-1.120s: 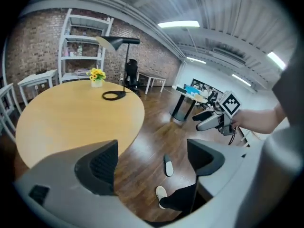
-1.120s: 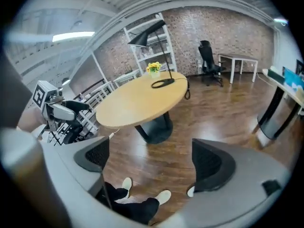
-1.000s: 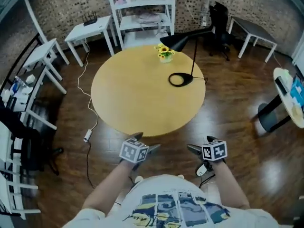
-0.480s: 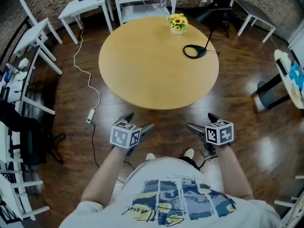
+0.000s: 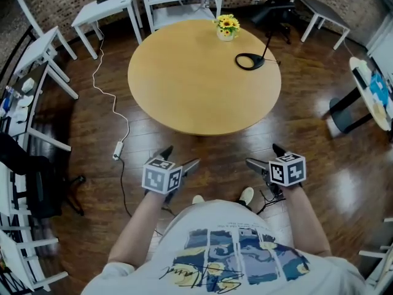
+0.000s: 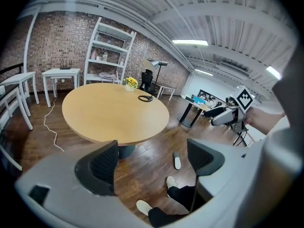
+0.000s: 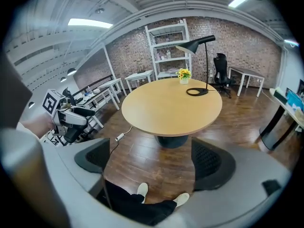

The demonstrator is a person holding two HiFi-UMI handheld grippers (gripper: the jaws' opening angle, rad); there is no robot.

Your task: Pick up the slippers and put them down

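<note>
A single dark slipper with a pale insole [image 6: 176, 160] lies on the wooden floor between the round table and the person's feet; only the left gripper view shows it plainly. My left gripper [image 5: 182, 157] [image 6: 153, 163] hangs open above the floor, well short of the slipper and empty. My right gripper [image 5: 263, 155] [image 7: 154, 163] is held level with it, also open and empty. The person's white shoes [image 5: 246, 195] [image 7: 142, 189] stand just below both grippers. Each gripper shows in the other's view: the right gripper [image 6: 223, 114] and the left gripper [image 7: 71, 118].
A round wooden table [image 5: 202, 72] on a dark pedestal [image 7: 170, 141] stands ahead, bearing a black lamp [image 5: 247, 61] and a pot of yellow flowers [image 5: 226, 26]. A white cable and adapter [image 5: 116, 150] lie on the floor at left. White desks [image 5: 104, 8] and a side table [image 5: 368, 91] ring the room.
Since one second ago the head view has tipped downward: the table sits higher in frame and the shoes have come into sight. Both grippers stay open and have barely moved.
</note>
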